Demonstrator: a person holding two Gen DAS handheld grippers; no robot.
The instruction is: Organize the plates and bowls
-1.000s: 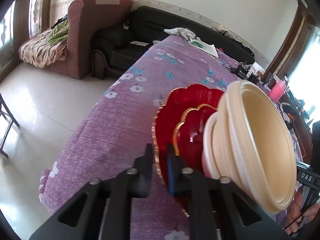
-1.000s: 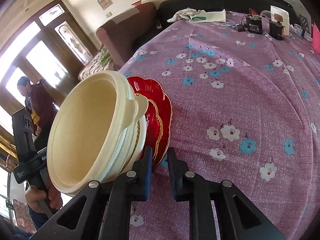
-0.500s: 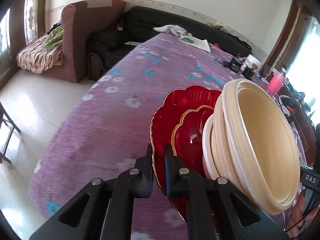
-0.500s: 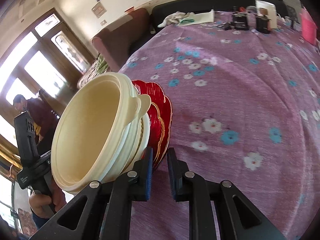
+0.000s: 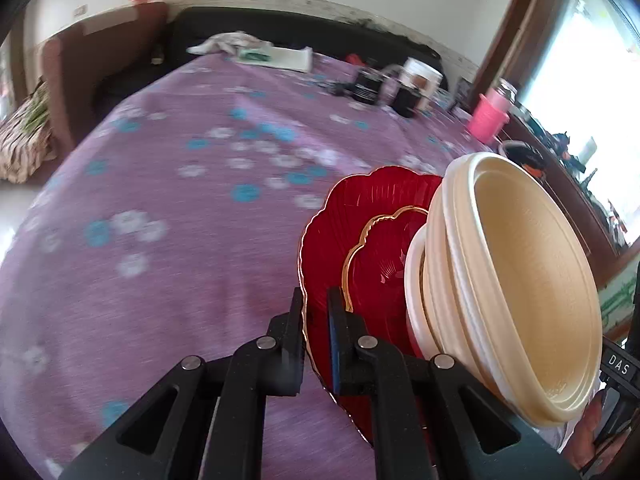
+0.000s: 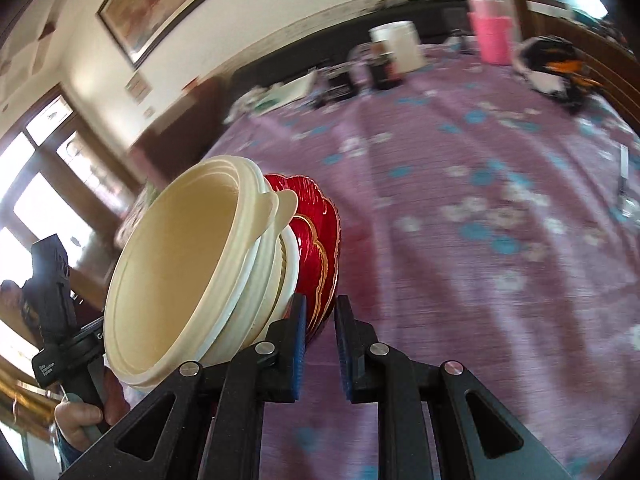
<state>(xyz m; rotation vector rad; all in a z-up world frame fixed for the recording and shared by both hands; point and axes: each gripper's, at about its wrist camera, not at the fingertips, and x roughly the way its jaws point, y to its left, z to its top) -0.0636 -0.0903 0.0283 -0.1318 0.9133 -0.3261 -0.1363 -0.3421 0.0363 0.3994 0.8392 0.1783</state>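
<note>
A stack of dishes hangs in the air over the purple flowered tablecloth (image 5: 180, 208): a large red scalloped plate (image 5: 360, 200), a smaller red gold-rimmed plate (image 5: 380, 248) on it, and nested cream bowls (image 5: 520, 280) on top. My left gripper (image 5: 316, 300) is shut on the large red plate's rim. My right gripper (image 6: 320, 308) is shut on the opposite rim of the red plates (image 6: 316, 232), with the cream bowls (image 6: 180, 272) at its left.
At the table's far end stand a pink cup (image 5: 490, 118), a white container (image 5: 420, 78), dark jars (image 5: 366, 86), and a cloth with papers (image 5: 248, 48). A black sofa (image 5: 280, 32) and a brown armchair (image 5: 100, 60) stand beyond. A spoon (image 6: 622, 184) lies at the right.
Both grippers have swung with the stack toward the table's far end; the cups and jars now show in both views. The grip on the plates is unchanged.
</note>
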